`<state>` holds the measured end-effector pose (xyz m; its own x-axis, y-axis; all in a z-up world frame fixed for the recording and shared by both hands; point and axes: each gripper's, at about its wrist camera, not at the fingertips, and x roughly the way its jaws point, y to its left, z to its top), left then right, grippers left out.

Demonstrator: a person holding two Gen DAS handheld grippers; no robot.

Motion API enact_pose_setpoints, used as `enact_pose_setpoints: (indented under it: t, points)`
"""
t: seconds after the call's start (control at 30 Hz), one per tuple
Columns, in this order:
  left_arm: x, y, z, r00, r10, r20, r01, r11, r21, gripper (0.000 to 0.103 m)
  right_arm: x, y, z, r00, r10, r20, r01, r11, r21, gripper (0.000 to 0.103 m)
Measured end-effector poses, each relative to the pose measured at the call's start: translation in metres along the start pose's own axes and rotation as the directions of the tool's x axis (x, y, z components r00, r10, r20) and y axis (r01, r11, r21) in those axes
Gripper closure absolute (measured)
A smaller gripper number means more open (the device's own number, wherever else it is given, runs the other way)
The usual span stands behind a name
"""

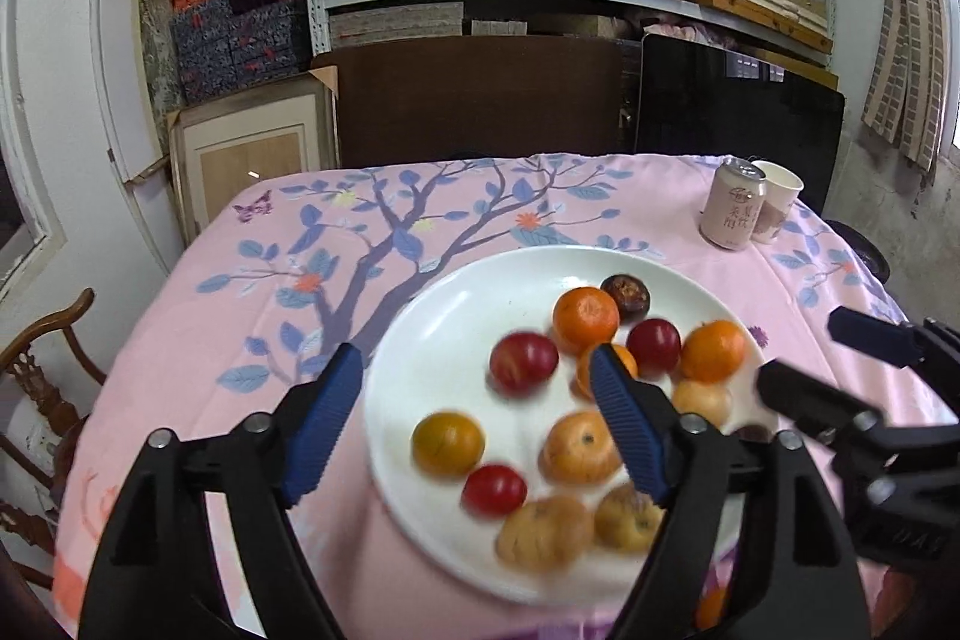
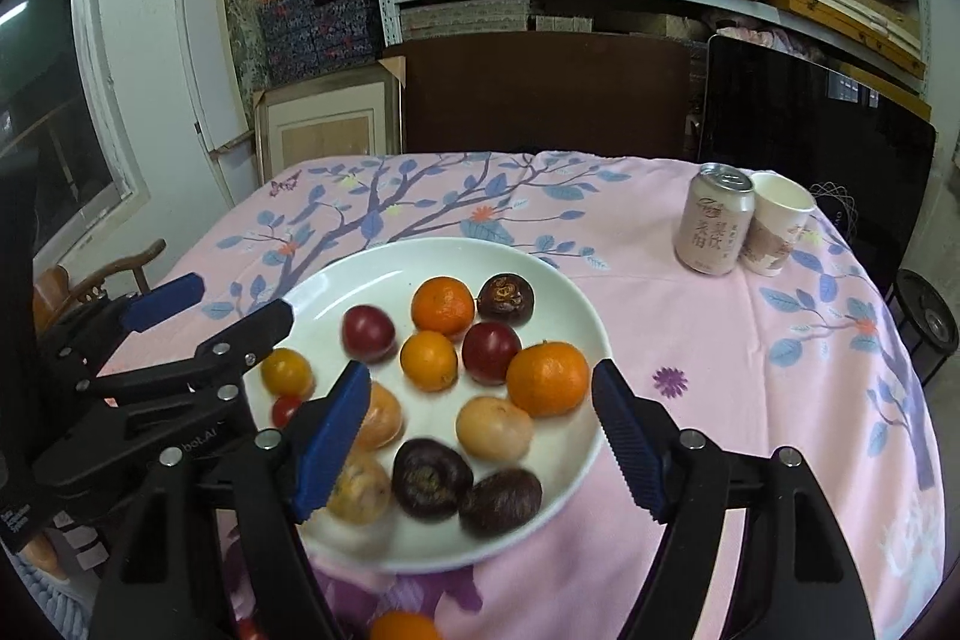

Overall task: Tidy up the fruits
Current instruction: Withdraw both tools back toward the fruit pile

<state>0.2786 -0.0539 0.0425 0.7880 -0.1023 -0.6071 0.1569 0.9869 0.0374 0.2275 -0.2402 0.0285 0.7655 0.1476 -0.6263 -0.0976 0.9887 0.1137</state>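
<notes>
White porcelain, the plate [image 2: 576, 316] sits on the pink floral tabletop [image 2: 750, 400] and carries the fruits: oranges [image 2: 547, 379], red plums [image 2: 491, 352], yellowish fruits [image 2: 493, 427] and dark purple ones [image 2: 432, 478]. My left fingers [image 1: 477, 424] hang spread apart over the plate's near left side, grasping nothing. My right fingers [image 2: 480, 439] are likewise released, above its near edge. A drink can [image 2: 714, 220] and paper cup [image 2: 777, 232] stand touching at the far right.
</notes>
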Motion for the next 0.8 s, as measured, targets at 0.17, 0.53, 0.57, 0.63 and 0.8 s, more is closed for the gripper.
enact_pose_setpoints:
  t: [0.17, 0.53, 0.57, 0.63, 0.8]
  points:
    - [-0.034, 0.023, -0.048, 0.993, -0.088, -0.080, 0.084, 0.995, -0.062, 0.024, -0.038, -0.006, -0.036, 1.000, 0.019, 0.001, -0.019, 0.999, 0.033, 0.014]
    - [-0.076, -0.008, -0.134, 0.985, -0.097, -0.145, 0.111, 0.990, 0.089, 0.024, -0.059, -0.048, -0.101, 0.999, 0.026, -0.042, -0.017, 0.980, 0.198, 0.014]
    - [-0.080, -0.014, -0.139, 0.987, -0.083, -0.134, 0.100, 0.987, 0.124, 0.024, -0.061, -0.051, -0.100, 0.999, 0.032, -0.036, -0.024, 0.977, 0.211, 0.014]
    - [-0.080, -0.024, -0.146, 0.984, -0.088, -0.152, 0.113, 0.980, 0.164, 0.024, -0.063, -0.056, -0.100, 0.998, 0.051, -0.024, -0.044, 0.971, 0.235, 0.014]
    - [-0.062, -0.024, -0.150, 0.969, -0.101, -0.223, 0.137, 0.979, 0.151, 0.037, -0.066, -0.059, -0.099, 0.998, 0.067, -0.015, -0.061, 0.968, 0.243, 0.014]
